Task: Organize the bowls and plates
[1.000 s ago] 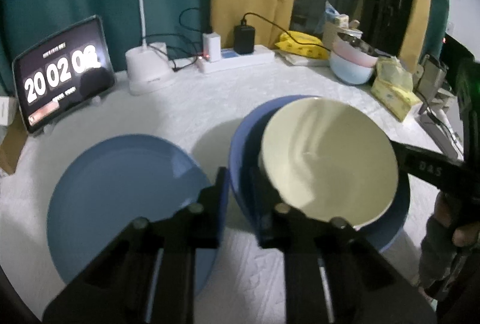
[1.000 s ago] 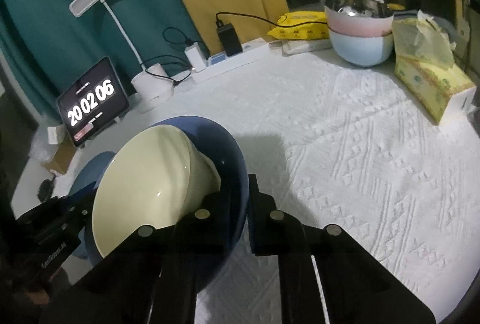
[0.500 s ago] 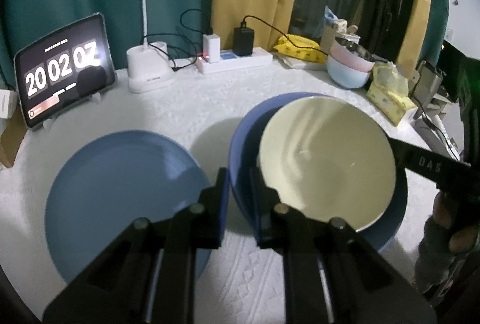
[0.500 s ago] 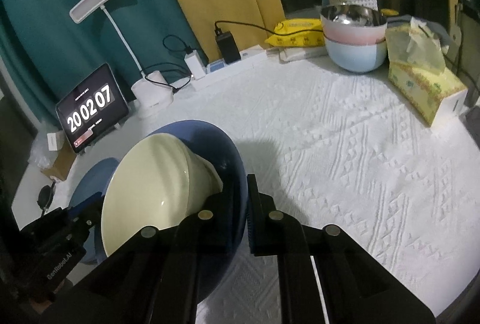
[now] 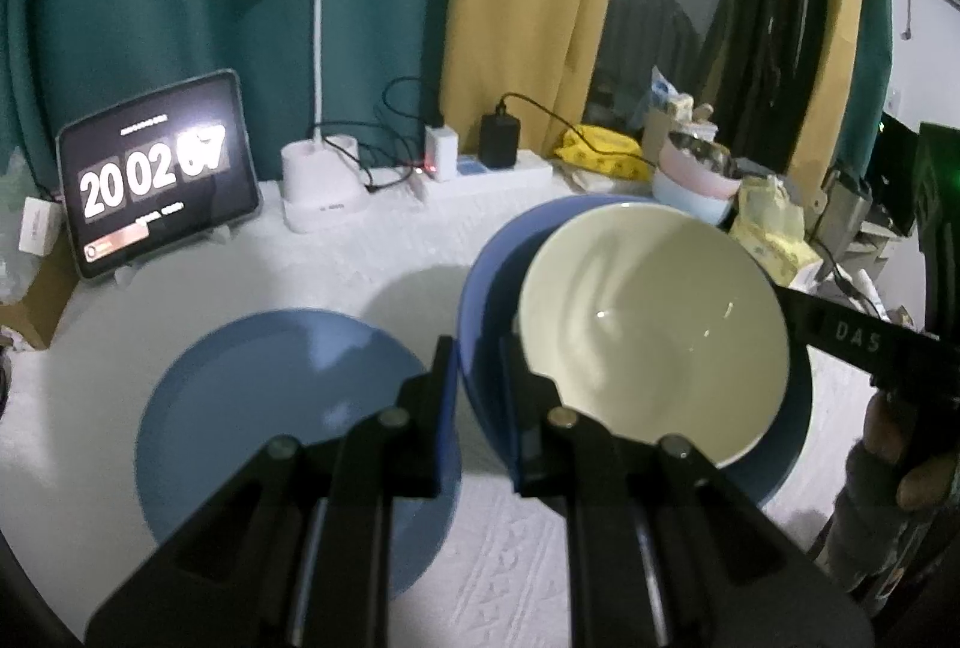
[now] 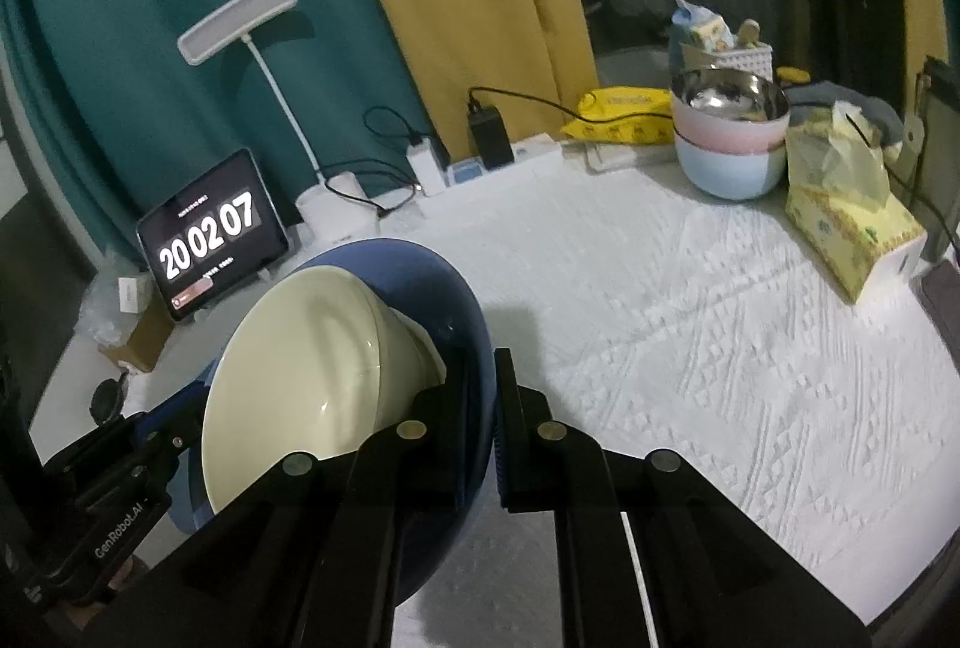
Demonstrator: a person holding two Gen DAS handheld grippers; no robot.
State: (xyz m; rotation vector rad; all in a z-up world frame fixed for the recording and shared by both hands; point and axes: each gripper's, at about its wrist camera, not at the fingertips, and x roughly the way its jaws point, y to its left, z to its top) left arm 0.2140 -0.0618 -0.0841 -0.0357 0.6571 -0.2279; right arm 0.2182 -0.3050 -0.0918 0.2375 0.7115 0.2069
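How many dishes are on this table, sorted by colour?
Blue: 2, the blue plate and the blue bowl gripped at its rim.
Cream: 1, the cream bowl inside the blue bowl.
Pink: 1, pink bowl.
Pale blue: 1, pale blue bowl.
Steel: 1, steel bowl.
Total: 6

A white textured tablecloth [image 6: 690, 324] is spread over the table. Ahead of the right gripper [image 6: 479, 396], stacked bowls [image 6: 729, 141] and a tissue box [image 6: 852, 228] are set; a blue plate [image 5: 282, 408] lies left of the left gripper [image 5: 477, 378].
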